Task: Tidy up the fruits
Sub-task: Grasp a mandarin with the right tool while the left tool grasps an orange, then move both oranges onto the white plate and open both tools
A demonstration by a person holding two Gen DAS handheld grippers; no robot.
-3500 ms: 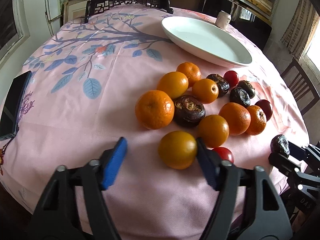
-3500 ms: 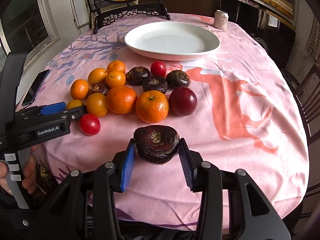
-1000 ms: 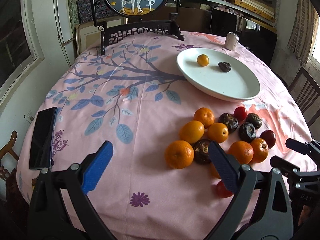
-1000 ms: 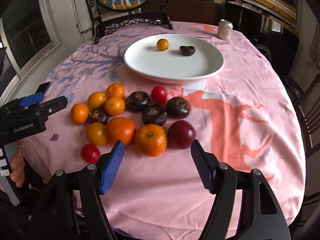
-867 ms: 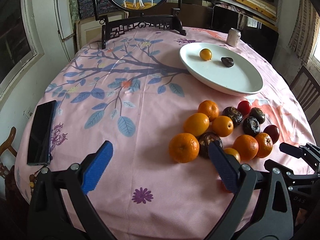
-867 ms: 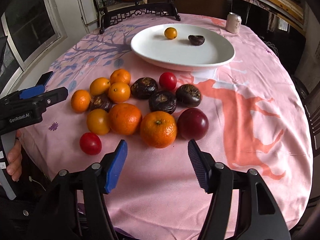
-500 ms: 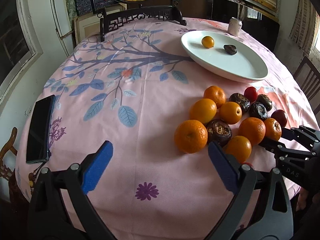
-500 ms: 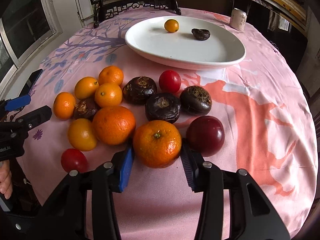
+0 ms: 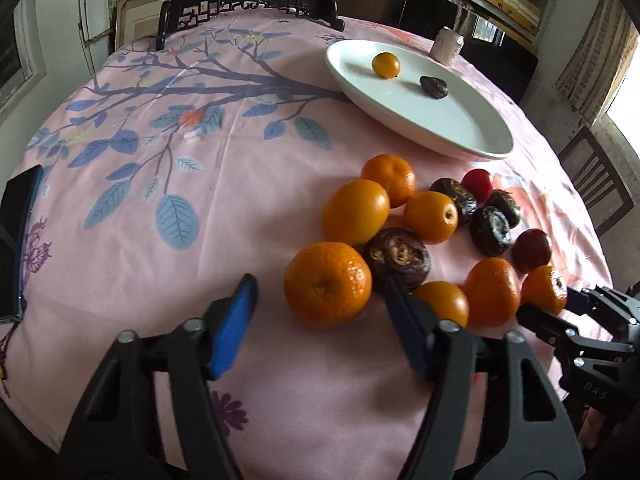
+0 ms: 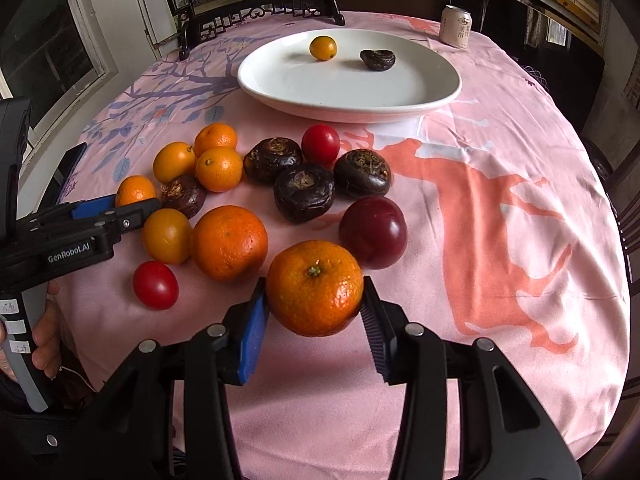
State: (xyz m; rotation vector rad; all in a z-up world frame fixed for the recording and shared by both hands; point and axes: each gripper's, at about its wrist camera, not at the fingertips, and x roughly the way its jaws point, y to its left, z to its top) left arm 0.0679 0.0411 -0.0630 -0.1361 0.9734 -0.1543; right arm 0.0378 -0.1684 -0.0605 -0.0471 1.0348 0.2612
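Fingers first: on my left gripper (image 9: 320, 328) the blue pads are closing around a mandarin (image 9: 327, 283) that sits between them on the tabletop (image 9: 160, 280), at the near left edge of the fruit pile. A gap shows beside the left pad, so nothing is gripped there yet; the right pad sits close to the fruit's far side, against a dark water chestnut (image 9: 400, 256). Well to the left of all this, a dark phone (image 9: 18, 236) lies at the cloth's edge.

Moving right across the pile, I see more oranges and small yellow-orange fruits, several dark water chestnuts, two red cherry tomatoes, one (image 10: 155, 285) at the near edge and one (image 10: 321, 144) at the far side, and a dark red plum (image 10: 373, 232). They lie bunched together, most of them touching.

My right gripper (image 10: 314, 320) has its fingers pressed on a second mandarin (image 10: 314, 287), stem end up, with a pad snug on each side. It sits at the near right of the pile, just beside the plum and a larger orange (image 10: 229, 242).

Beyond the pile, the white plate (image 10: 400, 100) holds one small orange fruit (image 10: 323, 48) and one water chestnut (image 10: 377, 59), apart from each other. A drinks can (image 10: 456, 26) stands upright past the plate's right end.
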